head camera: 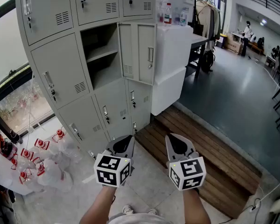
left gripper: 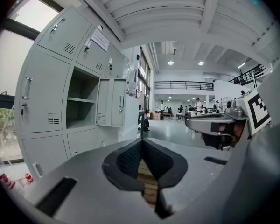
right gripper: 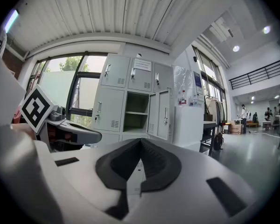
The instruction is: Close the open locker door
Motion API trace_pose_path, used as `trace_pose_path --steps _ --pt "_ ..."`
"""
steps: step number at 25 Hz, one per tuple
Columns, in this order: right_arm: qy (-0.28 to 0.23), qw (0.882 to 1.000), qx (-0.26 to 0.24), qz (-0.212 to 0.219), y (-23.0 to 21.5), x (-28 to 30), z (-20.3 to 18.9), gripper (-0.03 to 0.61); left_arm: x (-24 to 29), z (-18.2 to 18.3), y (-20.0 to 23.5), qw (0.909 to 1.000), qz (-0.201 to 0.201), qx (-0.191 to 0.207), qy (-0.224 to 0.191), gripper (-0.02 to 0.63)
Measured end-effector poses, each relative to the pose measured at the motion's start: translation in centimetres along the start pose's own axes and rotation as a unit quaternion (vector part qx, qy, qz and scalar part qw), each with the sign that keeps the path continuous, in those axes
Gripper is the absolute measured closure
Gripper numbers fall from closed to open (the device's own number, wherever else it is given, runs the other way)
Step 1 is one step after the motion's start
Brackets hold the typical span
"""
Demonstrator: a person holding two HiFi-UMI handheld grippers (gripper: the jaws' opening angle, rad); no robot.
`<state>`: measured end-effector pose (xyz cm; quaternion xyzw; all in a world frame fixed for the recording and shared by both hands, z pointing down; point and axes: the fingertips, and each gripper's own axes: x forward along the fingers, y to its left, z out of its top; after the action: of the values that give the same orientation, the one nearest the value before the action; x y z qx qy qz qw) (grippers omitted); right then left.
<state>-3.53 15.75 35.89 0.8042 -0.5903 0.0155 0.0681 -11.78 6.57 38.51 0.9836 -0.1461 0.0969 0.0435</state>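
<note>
Head view: locker door (head camera: 144, 52) hangs open in the middle row of the locker (head camera: 60, 64), right of its compartment.
Left gripper view: my left gripper (left gripper: 141, 143) is closed and empty, well short of the locker.
Right gripper view: my right gripper (right gripper: 140, 142) is the same, closed and empty.

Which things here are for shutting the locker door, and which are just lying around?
For the job:
- open locker door
- open compartment it belongs to
- left gripper and right gripper, both shut and empty

Just lying about:
- plastic bottles on the floor
- drink bottles on the white unit
- wooden decking
</note>
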Motion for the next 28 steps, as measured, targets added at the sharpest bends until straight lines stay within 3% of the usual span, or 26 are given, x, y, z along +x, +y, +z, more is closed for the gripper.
trace_pose_path --steps 15,28 --pt "-0.005 1.0 0.014 0.026 -3.3 -1.3 -1.6 0.574 2.3 0.1 -4.1 0.9999 0.003 0.009 0.01 0.607" --pt "-0.015 0.999 -0.006 0.038 -5.8 7.8 -0.6 0.572 10.1 1.2 1.4 0.9999 -0.001 0.013 0.004 0.607"
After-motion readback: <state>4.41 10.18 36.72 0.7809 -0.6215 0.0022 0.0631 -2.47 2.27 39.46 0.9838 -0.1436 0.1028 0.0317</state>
